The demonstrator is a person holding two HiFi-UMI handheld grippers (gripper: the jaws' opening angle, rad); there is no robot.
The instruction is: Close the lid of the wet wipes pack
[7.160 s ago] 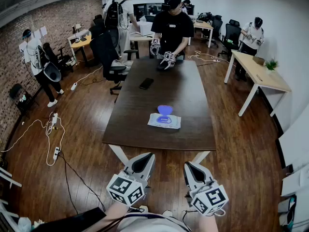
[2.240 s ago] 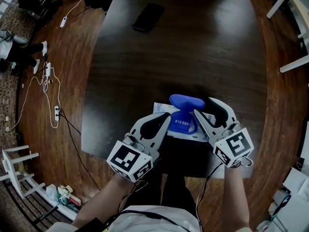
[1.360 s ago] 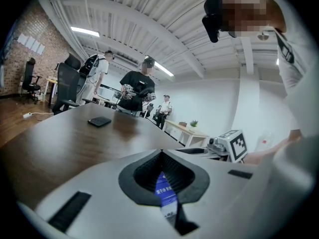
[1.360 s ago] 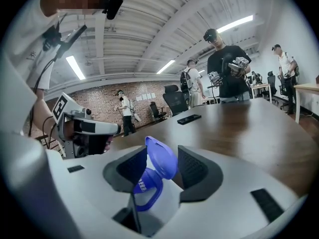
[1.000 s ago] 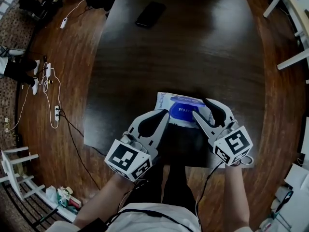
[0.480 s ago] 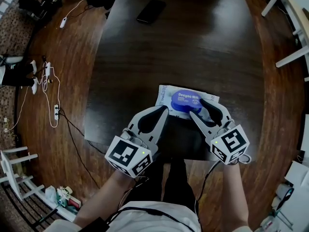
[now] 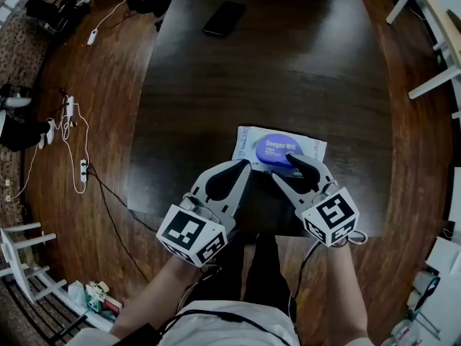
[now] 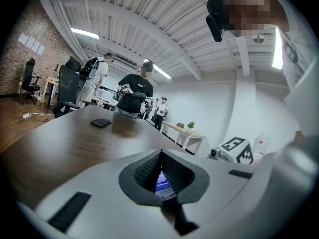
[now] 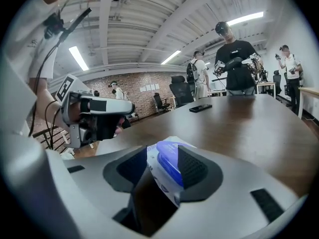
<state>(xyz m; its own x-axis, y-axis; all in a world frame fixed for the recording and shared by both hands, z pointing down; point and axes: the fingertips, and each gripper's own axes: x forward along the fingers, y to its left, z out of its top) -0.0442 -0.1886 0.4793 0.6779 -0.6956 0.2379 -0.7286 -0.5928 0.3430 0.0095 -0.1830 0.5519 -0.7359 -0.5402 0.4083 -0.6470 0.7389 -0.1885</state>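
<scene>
The wet wipes pack lies flat near the front edge of the dark table. Its blue lid lies flat on the pack, label up. My right gripper is at the pack's near edge, jaws a little apart. In the right gripper view the pack and blue lid show in the gap of the right gripper, not clamped. My left gripper is shut just left of the pack and holds nothing; in the left gripper view a sliver of blue shows behind the left gripper.
A black phone lies at the far end of the table. A person with grippers stands at that end, others behind. White desks stand to the right, cables on the wooden floor to the left.
The blue lid, upright 2.2 s ago, has gone down flat on the pack. My right gripper has drawn back from the lid's top to the pack's near edge. The left has barely moved.
</scene>
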